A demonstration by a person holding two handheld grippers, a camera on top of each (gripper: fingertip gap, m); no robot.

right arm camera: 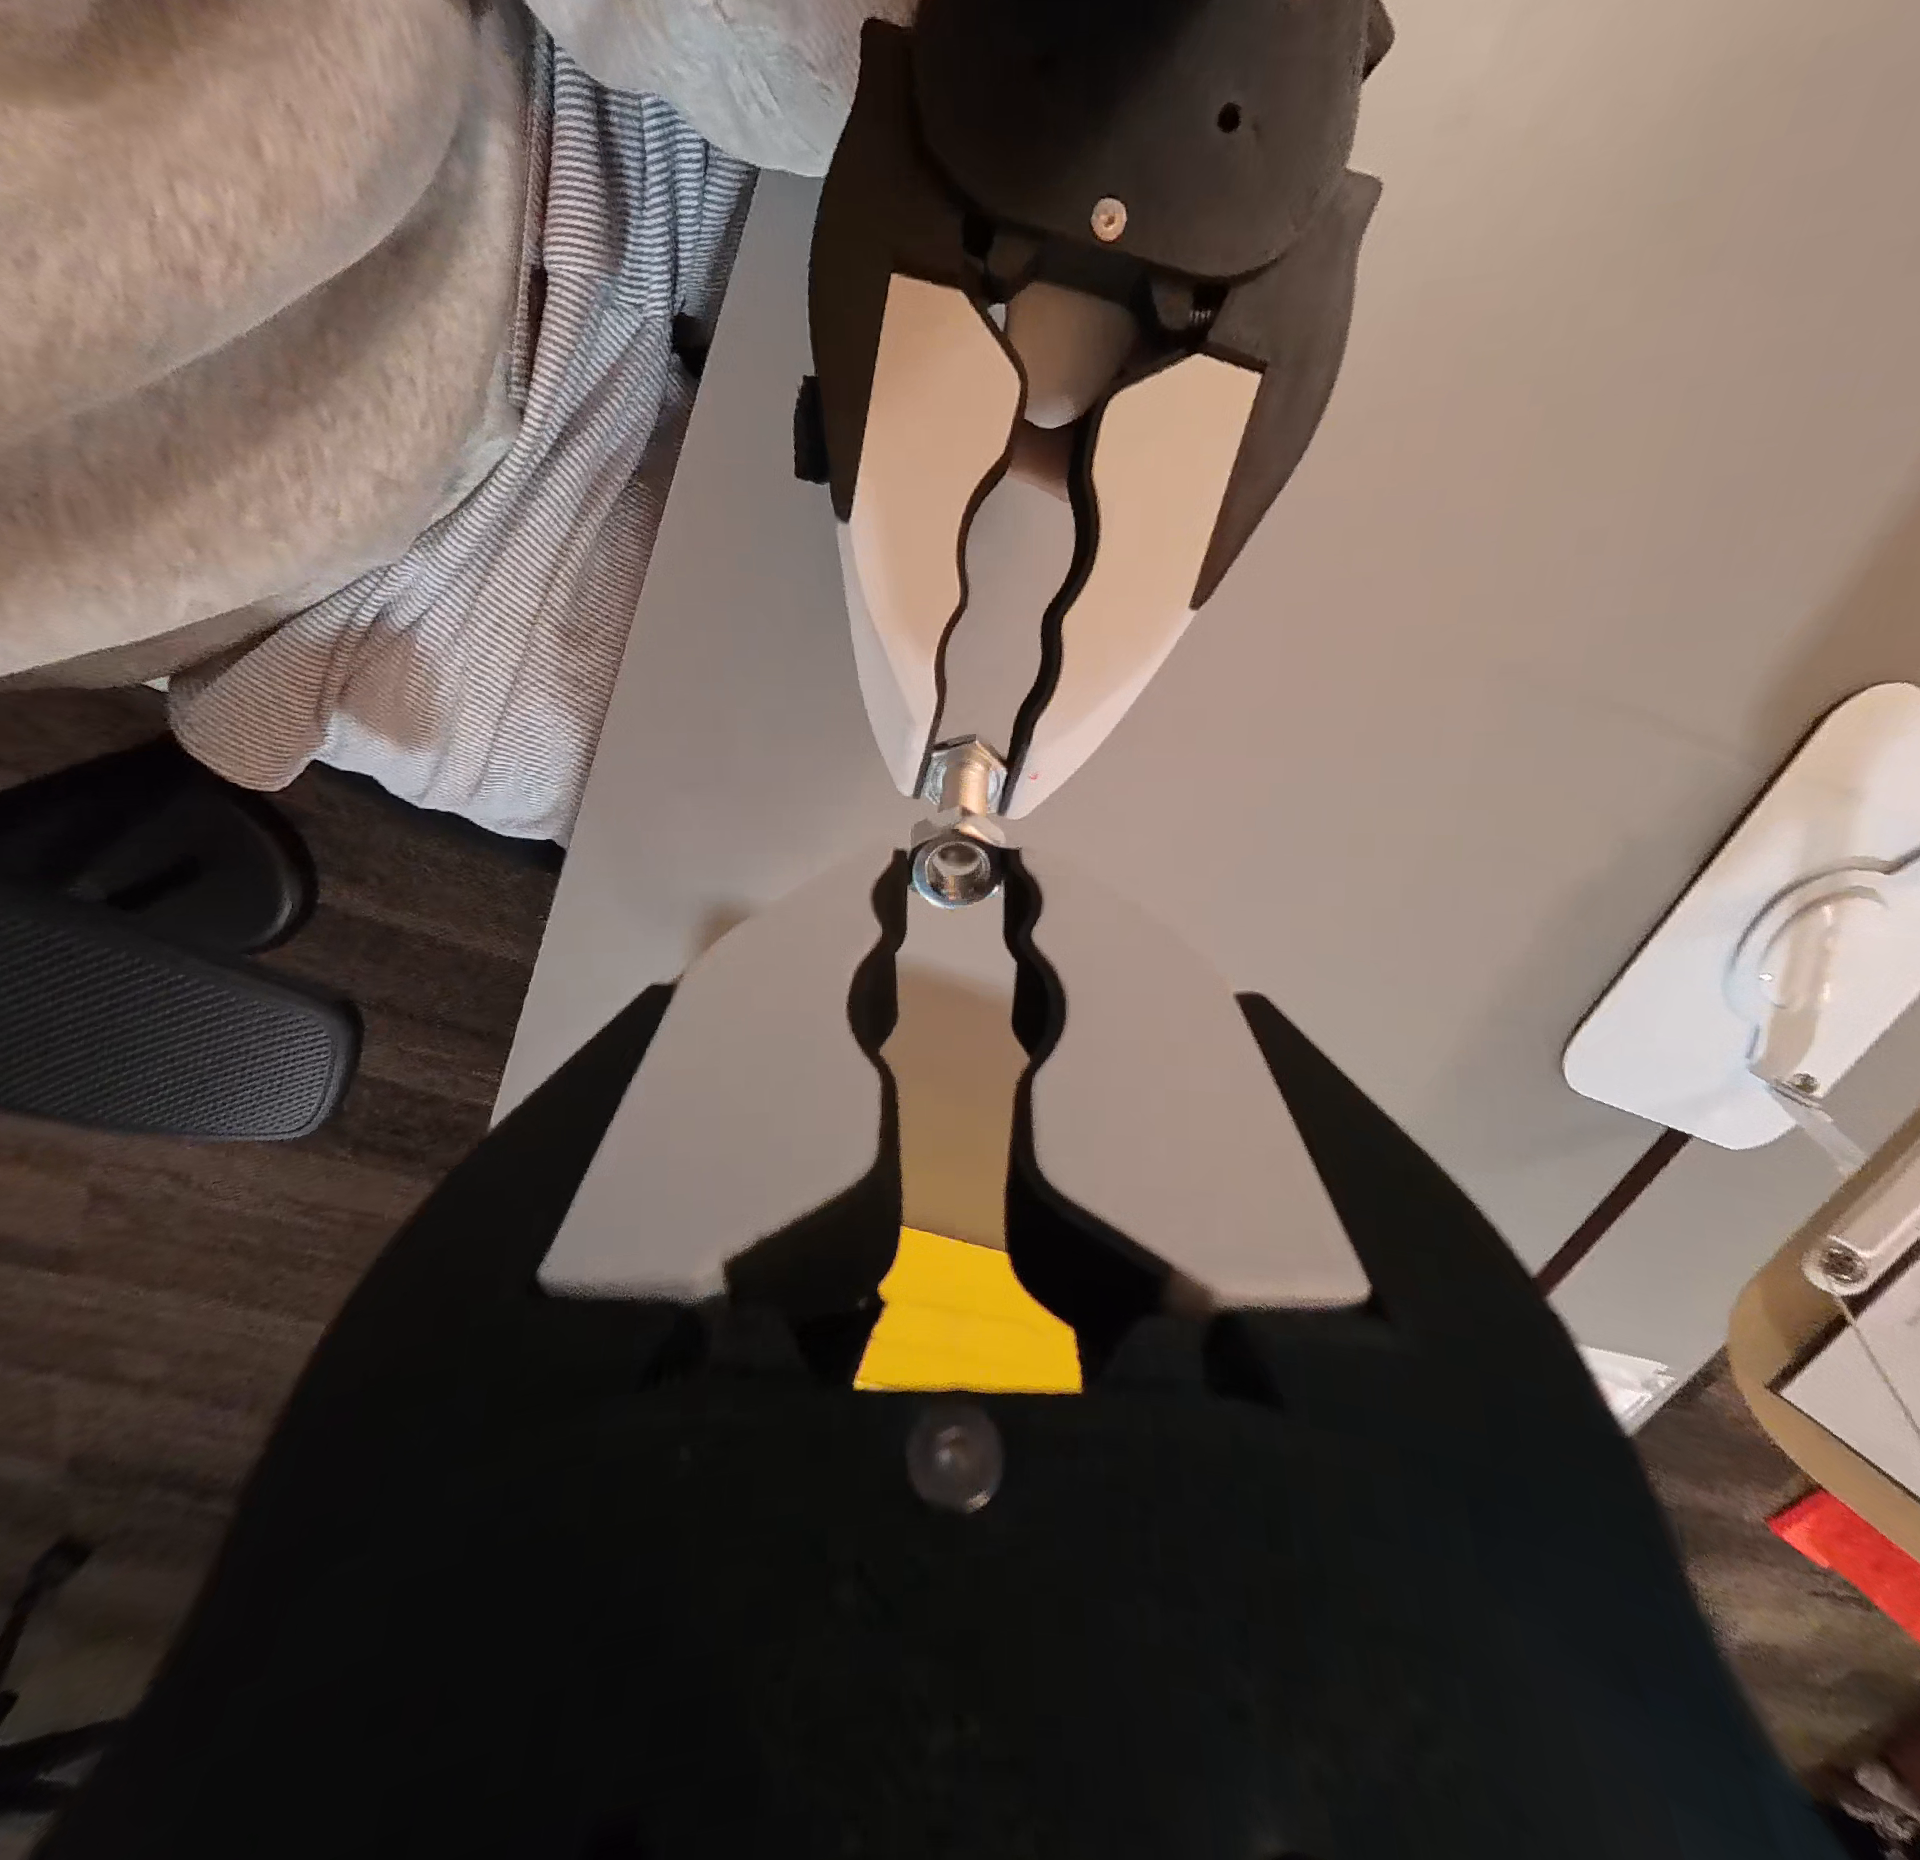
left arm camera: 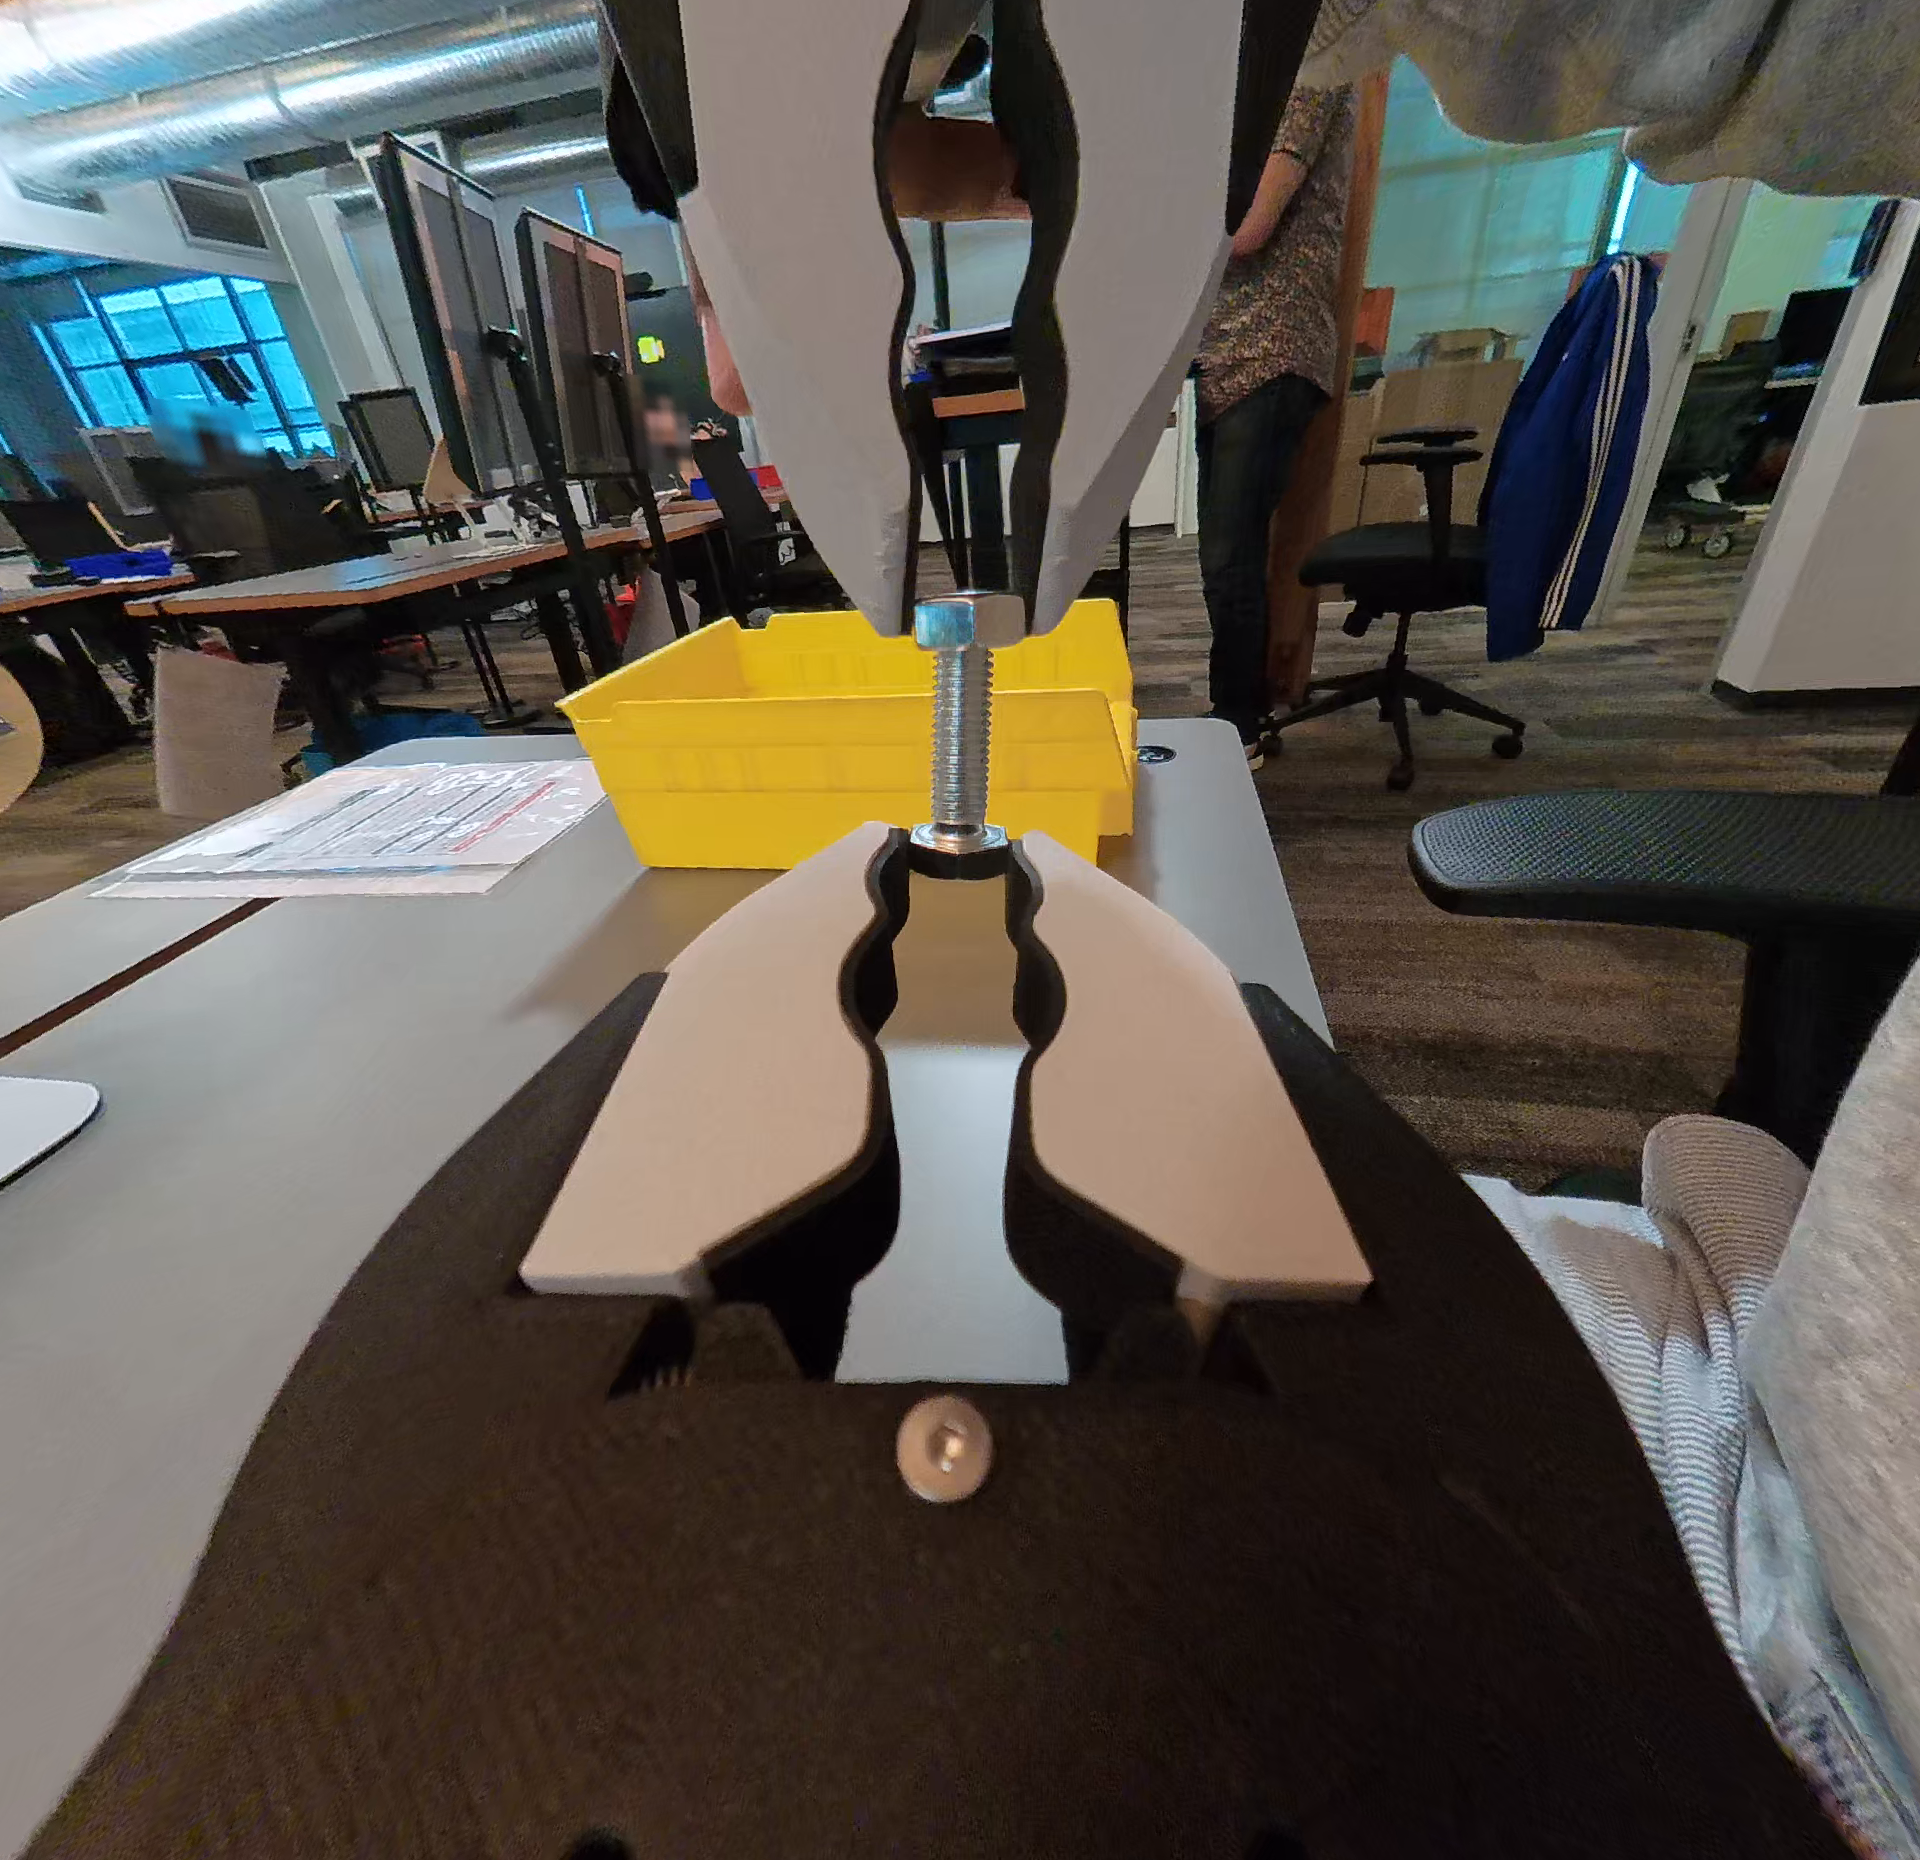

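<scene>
A silver hex bolt point(left arm camera: 962, 740) stands upright above the grey table point(left arm camera: 312, 1135). My left gripper point(left arm camera: 956, 846) is shut on a silver nut point(left arm camera: 956, 836) at the bolt's threaded lower end. My right gripper point(left arm camera: 966, 621) comes down from above and is shut on the bolt's hex head point(left arm camera: 968, 617). In the right wrist view my right gripper point(right arm camera: 954, 868) holds the bolt head point(right arm camera: 952, 868), seen end-on. Just beyond it, the left gripper point(right arm camera: 961, 776) holds the nut point(right arm camera: 961, 771). The bolt's shaft is mostly hidden in that view.
A yellow plastic bin point(left arm camera: 810, 730) sits on the table just behind the bolt. A laminated sheet point(left arm camera: 364, 823) lies to its left. A black chair armrest point(left arm camera: 1662, 854) is at the right. A white stand base point(right arm camera: 1745, 927) lies on the table. A person stands behind the table. Left and right tips are no more than a few centimetres apart.
</scene>
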